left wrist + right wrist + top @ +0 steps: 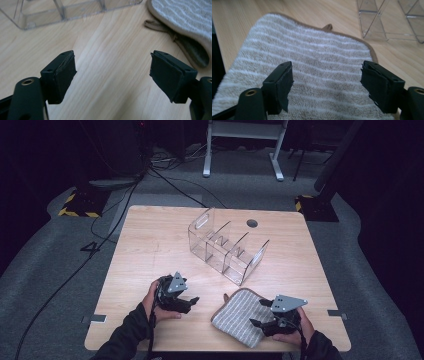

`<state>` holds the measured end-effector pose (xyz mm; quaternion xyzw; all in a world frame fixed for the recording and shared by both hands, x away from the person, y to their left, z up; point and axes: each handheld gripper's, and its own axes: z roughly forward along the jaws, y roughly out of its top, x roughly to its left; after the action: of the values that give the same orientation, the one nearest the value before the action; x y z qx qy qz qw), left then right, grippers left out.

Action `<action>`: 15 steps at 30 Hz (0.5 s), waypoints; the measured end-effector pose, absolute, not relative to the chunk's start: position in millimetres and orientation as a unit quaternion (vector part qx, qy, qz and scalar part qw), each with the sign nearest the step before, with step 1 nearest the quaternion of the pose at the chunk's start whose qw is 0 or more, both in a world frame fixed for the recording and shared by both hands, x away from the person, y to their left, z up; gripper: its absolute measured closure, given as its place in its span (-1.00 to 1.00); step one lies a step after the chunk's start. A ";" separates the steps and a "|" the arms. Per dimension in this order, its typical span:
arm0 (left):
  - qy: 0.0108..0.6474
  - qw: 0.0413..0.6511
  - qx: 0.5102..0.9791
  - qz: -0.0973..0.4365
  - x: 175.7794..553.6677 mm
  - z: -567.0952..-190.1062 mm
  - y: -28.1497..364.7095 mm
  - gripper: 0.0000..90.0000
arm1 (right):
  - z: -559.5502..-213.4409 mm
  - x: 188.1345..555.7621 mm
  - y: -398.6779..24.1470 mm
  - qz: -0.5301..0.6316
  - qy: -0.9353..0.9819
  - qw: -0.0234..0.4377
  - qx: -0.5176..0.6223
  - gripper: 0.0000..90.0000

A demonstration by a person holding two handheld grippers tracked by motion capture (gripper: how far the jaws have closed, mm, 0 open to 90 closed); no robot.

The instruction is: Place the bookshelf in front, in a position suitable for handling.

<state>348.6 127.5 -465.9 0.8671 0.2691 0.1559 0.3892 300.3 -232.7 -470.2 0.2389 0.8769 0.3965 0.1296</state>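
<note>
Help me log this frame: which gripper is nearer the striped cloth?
Right. The right gripper hovers over the striped cloth, jaws open above it; the left gripper sits apart beside it, over bare table.

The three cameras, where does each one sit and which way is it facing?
High view: above the person's side, looking forward and down on the table; both forearms show, with the left claw and right claw.
Left gripper view: rides the left claw, looking over bare wood toward the clear organizer; its open jaws show.
Right gripper view: rides the right claw, looking over the striped towel; its open jaws show.
Shared: towel and organizer appear in all three.
</note>
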 end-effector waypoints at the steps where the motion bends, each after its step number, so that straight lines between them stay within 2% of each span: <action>1: 0.270 0.391 0.865 0.162 350.1 -464.2 123.3 -0.45 | -473.0 300.7 -232.2 0.391 0.879 0.128 0.240 -0.41; 5: 0.273 0.395 0.861 0.170 358.8 -457.8 108.8 -0.30 | -481.0 304.5 -236.0 0.384 0.880 0.121 0.251 -0.42; 15: 0.320 0.419 0.827 0.197 406.7 -448.1 105.2 -0.27 | -488.9 310.6 -252.3 0.379 0.873 0.116 0.285 -0.44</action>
<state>406.7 105.2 -448.1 0.8268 0.3195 0.1974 0.4187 310.6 -252.3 -488.9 0.2845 0.8730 0.3788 0.1156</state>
